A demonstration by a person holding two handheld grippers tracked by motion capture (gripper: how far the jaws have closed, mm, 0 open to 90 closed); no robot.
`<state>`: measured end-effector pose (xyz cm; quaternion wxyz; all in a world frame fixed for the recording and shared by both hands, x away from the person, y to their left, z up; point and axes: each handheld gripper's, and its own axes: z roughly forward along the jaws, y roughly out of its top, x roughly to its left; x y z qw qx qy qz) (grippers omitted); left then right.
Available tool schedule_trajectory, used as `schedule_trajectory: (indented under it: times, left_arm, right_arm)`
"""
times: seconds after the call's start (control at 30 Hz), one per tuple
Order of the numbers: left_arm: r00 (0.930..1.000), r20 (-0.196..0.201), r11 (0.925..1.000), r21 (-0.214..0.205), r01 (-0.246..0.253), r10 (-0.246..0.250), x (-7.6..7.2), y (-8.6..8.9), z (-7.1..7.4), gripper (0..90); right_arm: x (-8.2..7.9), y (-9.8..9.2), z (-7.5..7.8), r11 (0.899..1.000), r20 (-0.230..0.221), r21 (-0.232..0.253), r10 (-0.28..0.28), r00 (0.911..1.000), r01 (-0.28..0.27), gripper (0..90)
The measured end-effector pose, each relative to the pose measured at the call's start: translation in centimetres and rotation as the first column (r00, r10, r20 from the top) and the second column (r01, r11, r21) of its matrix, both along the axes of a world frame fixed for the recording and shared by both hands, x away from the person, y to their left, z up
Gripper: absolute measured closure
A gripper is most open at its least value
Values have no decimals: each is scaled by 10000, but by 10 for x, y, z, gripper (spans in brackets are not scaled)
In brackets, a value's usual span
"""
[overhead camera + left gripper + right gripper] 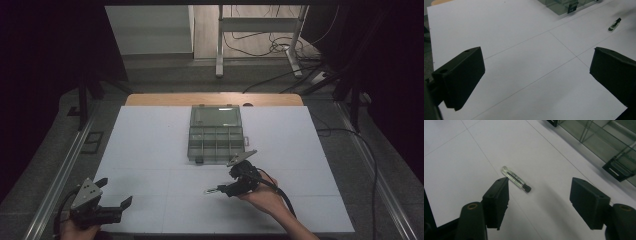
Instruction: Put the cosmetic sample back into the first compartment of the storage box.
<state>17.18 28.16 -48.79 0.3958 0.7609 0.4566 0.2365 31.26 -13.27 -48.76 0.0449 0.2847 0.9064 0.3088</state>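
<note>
My right gripper (539, 200) hangs released just beside the clear-handled screwdriver bit (516, 179); my left gripper (536, 75) is released too, well apart.

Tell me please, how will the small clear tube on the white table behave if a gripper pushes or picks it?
The tube looks round and slim, so a push would probably roll it across the smooth white table. Its clear body seems hard plastic or glass: likely stiff, light, perhaps slippery between the right gripper's open jaws. It lies flat, so tipping seems unlikely.
</note>
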Motion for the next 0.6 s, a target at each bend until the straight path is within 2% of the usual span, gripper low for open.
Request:
schedule_trajectory:
  times: [0.4,0.6]
  left_arm:
    - [10000,-3,10000,-1,6,-6,0,0,0,5]
    - [10000,-17,10000,-33,15,-15,0,1,0,5]
  right_arm:
    - [4,13,-3,9989,-450,101,452,9980,-448,425]
    - [6,22,-6,9976,-439,-56,691,9966,-694,456]
